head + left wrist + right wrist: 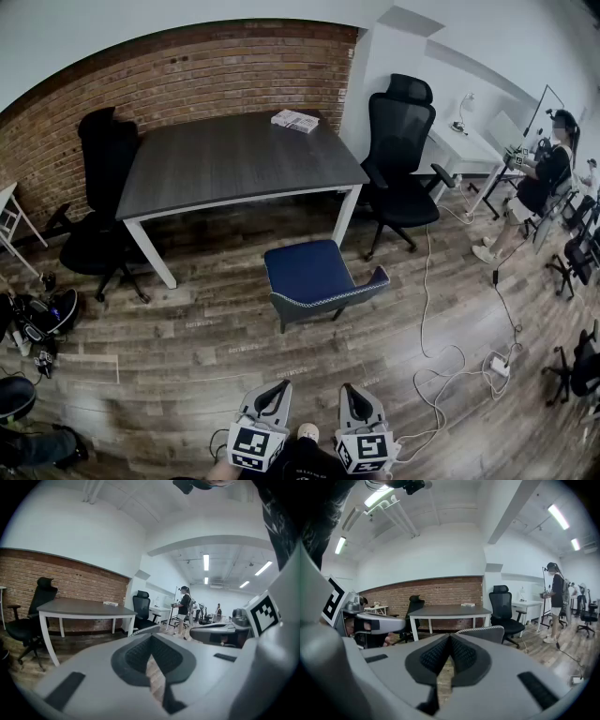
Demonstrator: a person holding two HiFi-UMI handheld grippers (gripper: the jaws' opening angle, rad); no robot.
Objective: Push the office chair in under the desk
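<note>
Office chair [314, 274] front toward desk [234, 161]

Chair [314, 277]: blue seat, grey back, white-speckled trim.
Desk [234, 155]: dark grey top, white legs.
Wall [187, 70]: red brick.
Floor [216, 356]: brown wood planks.
Left swivel chair [98, 187], right swivel chair [401, 141]: black.
Cable [427, 309]: white.

The worktop [234, 159] is standing before the brick wall [187, 66], with a booklet [294, 120] lying on its far right corner. One office chair [98, 220] is sitting at its left end and another [401, 155] just beyond its right end. The near chair [314, 277] is standing out in front of the worktop, near the right front leg, its back toward the camera. Cables [436, 361] are trailing over the floor [187, 347] to the right. The left claw [279, 386] and right claw [350, 389] are hanging side by side nearest the camera, well apart from that chair.
</note>
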